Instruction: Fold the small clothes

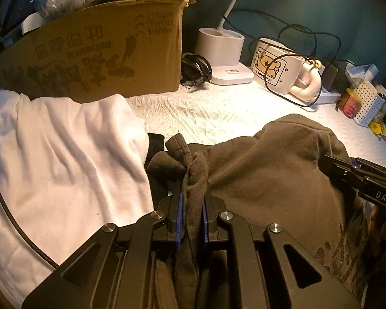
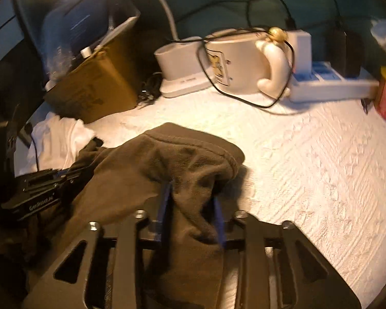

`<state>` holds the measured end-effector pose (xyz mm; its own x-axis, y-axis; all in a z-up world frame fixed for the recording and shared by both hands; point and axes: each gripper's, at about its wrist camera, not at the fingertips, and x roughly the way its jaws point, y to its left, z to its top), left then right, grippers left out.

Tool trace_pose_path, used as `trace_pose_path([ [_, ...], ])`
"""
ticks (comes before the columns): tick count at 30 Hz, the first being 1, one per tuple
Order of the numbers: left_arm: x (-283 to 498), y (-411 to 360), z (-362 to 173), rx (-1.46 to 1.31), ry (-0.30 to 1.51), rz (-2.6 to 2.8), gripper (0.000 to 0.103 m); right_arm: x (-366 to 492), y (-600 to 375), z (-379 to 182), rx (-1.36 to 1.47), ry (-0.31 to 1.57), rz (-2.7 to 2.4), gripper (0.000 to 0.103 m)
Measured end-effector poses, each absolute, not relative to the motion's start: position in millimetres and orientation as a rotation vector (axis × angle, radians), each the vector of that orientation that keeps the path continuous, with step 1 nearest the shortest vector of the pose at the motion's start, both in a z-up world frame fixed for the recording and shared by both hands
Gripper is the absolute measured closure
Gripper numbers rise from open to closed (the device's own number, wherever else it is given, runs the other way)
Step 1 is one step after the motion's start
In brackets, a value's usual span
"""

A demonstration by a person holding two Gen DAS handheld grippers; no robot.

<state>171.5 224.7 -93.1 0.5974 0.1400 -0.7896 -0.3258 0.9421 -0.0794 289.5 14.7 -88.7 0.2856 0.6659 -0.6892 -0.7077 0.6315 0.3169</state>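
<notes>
White, quilted cloth covers the counter (image 2: 308,154) we work on, and it gives us the room we need on the near and right side. Along the back stand a cardboard box (image 1: 95,51), a lamp base (image 1: 224,51), a cream mug (image 1: 275,64) looped by a black cable, and a power strip (image 2: 329,85) — all well clear of the cloth. At the left lies a white garment (image 1: 64,159), crumpled and touching the dark one.

Our task's thing, the brown fleece garment (image 1: 270,159), lies draped over the near middle of the counter with its far edge already resting on the cloth. We judge that we are at the end of a fold: the lifted edge is coming down onto the body of the garment.

Our left tongs (image 1: 193,206) are clenched on a bunched hem of the fleece, which stands up in a ridge between the blue pads. Our right tongs (image 2: 191,203) stand parted — fleece runs between the fingers, yet the pads show a gap on either side of it, so we read that grip as let go. The right view is blurred, so we say this with some care.

Next, we think, the left tongs must lay their hem flat and release it, and both must draw back without dragging the fleece. After that the fold wants smoothing, or a second fold across.
</notes>
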Motion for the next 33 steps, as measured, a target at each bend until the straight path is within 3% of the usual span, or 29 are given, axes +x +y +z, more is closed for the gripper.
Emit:
trace_pose_path([
  [18,173.5,226.7,-84.9,-0.210,0.883,0.298,0.086,277.4,15.7,-79.0,-0.220,0.789,0.806,0.059],
  [22,168.6,228.9,-83.2,-0.224,0.880,0.298,0.086,274.6,11.7,-75.8,-0.239,0.769,0.749,0.047],
  [33,144.3,220.7,-68.9,-0.222,0.842,0.306,0.086,258.1,-13.9,-58.9,-0.240,0.761,0.700,0.047],
])
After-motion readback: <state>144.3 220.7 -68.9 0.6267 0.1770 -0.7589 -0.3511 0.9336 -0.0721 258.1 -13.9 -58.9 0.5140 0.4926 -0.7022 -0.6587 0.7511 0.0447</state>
